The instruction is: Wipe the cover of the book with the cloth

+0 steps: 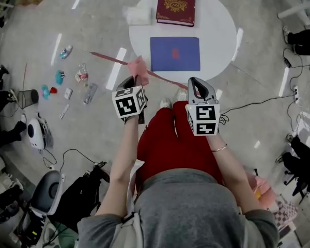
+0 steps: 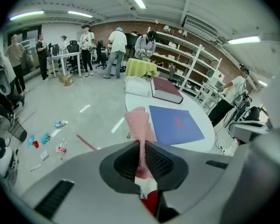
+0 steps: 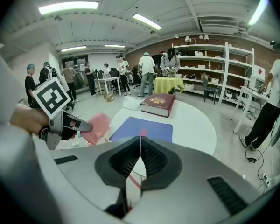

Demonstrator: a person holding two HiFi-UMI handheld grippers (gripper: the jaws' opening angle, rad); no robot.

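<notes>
The left hand-held gripper [image 2: 142, 148] was clenched on the pink cloth [image 2: 139, 122]. The right hand-held gripper [image 3: 140, 146] was closed, apparently empty.

The left forearm [image 1: 123, 159] and right forearm [image 1: 228, 165] both reach forward, side by side and apart, each hand holding its gripper pointed away from the body. The left gripper [image 2: 142, 144] sits about level with the right, and its fingers [image 2: 156, 160] are clamped on a pink cloth [image 2: 139, 121]. The right gripper [image 3: 140, 143] has its fingers pressed together with nothing between them.
</notes>
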